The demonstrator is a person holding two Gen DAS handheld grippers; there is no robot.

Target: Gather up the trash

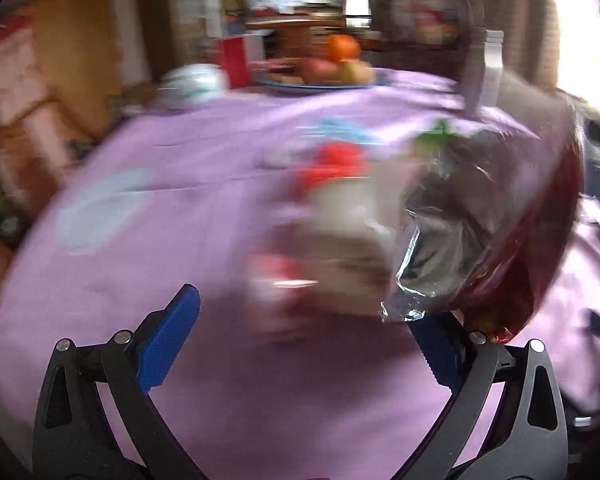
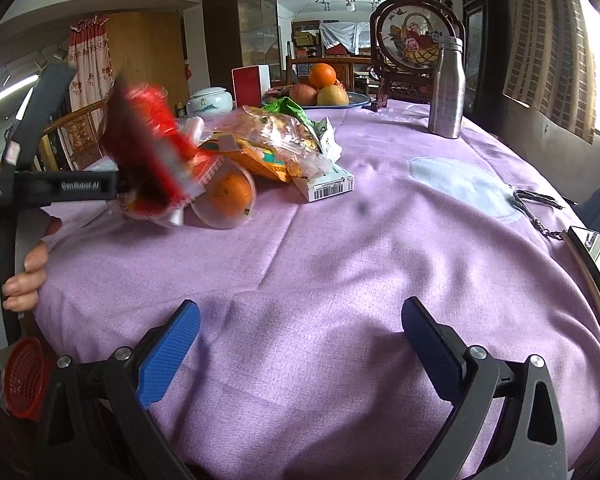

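A steel bottle (image 2: 446, 88) and fruit plate (image 2: 356, 101) stand far on the surface (image 2: 340, 248); the left hand-held gripper (image 1: 304, 320), open, touches a red wrapper (image 1: 516, 240) at its right finger, while the right hand-held gripper (image 2: 300, 320) gapes empty.

light: daylight from window (image 2: 596, 92) right of the fingers, blown out | left wrist view: heavy motion blur, only fingers (image 1: 168, 344) sharp | right wrist view: sharp, red wrapper (image 2: 156, 148) blurred far left | shadows: soft, on counter (image 2: 340, 260) ahead of fingers | edges: fisheye bending, dark corners
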